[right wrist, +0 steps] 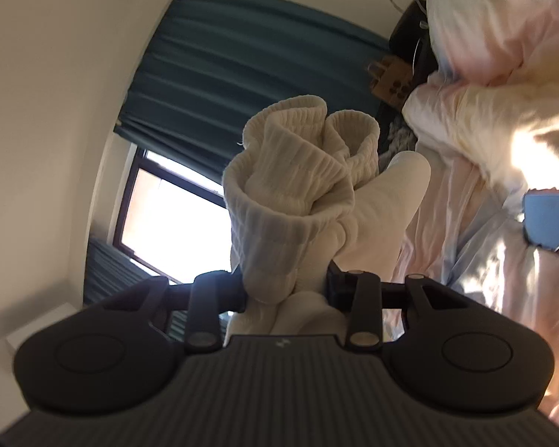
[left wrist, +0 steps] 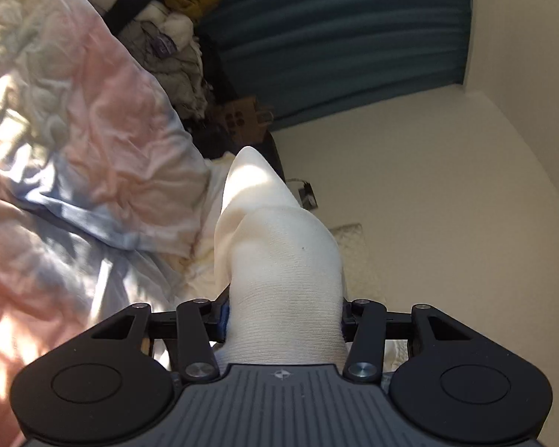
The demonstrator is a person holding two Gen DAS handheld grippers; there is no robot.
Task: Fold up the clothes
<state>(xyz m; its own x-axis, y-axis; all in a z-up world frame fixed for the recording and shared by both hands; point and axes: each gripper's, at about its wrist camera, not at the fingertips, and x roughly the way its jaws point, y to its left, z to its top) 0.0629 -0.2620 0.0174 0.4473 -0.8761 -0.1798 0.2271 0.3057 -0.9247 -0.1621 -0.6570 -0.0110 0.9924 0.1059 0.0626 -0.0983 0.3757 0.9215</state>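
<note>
Socks [right wrist: 298, 201] bunched in both jaws, above the duvet [left wrist: 93, 119].

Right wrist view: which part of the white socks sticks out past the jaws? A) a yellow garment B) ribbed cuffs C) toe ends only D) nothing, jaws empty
B: the right gripper is clamped on the pair of white socks, and two ribbed cuff openings fan out beyond it, in front of the blue curtain.

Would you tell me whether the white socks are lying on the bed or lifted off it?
Lifted: the white socks are clamped in both claws, clear of the bedding.
</note>
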